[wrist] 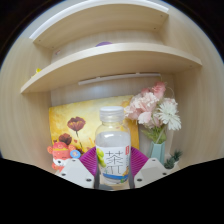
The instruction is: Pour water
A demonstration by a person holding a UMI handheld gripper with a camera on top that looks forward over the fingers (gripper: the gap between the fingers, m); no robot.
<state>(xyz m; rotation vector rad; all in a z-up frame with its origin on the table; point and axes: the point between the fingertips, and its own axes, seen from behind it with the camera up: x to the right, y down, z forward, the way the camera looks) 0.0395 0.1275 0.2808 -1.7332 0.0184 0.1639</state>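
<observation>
Bottle [113,147] upright (white cap, green label) between the gripper [114,170] fingers, both pads pinching it.

Clear bottle [113,147] btwn the fingers: white cap, white label w/ green print. Finger pads [89,160] magenta, fingers white. Beyond bottle: yellow-orange card [75,122] w/ dark red flower pattern. Just right of bottle, pink & white flowers [152,108] in pale vase. Shelves [100,55] light wood grain w/ white edging.
</observation>
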